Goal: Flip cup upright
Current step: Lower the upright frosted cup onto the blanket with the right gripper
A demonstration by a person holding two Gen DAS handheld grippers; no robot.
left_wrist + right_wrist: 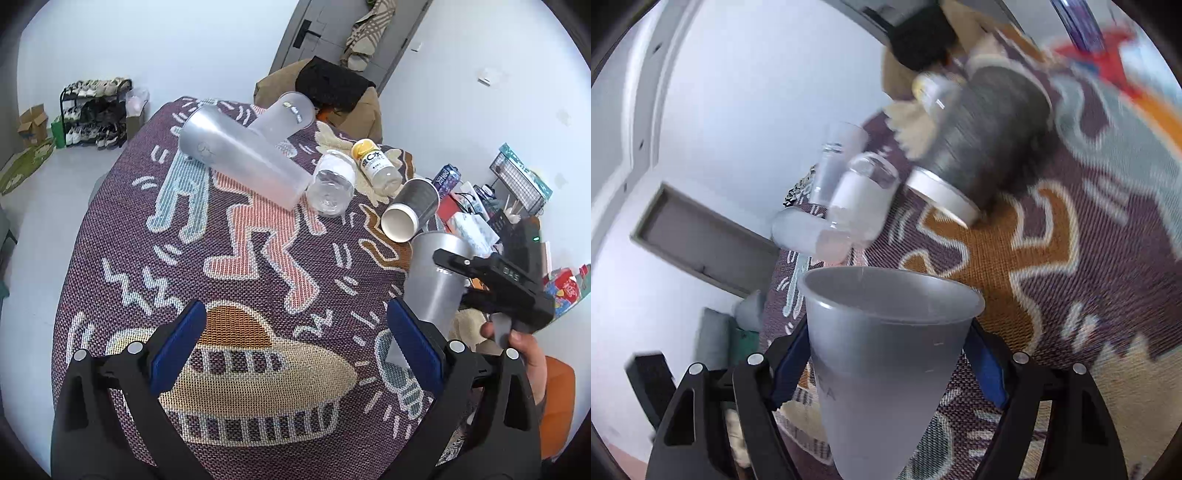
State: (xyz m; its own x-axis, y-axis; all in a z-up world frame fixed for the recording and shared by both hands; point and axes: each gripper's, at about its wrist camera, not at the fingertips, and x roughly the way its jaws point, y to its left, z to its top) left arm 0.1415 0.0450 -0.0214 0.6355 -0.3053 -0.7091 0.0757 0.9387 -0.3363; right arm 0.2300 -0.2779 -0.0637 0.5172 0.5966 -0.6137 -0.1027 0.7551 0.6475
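Observation:
My right gripper [886,365] is shut on a frosted grey plastic cup [886,354], its blue pads pressing both sides; the rim points away from the camera and the view is blurred by motion. In the left wrist view the same cup [436,273] is held near the table's right edge by the right gripper [458,278], mouth upward. My left gripper [295,350] is open and empty above the patterned tablecloth [236,236]. A dark paper cup [410,210] with a white inside lies on its side; it also shows in the right wrist view [982,147].
Two tall frosted tumblers [240,162] [284,118] lie on their sides at the far end. A clear jar [332,184] and a yellow-capped bottle [376,162] lie beside them. Clutter and a wire basket [521,177] sit off the right edge. A shoe rack [94,110] stands by the wall.

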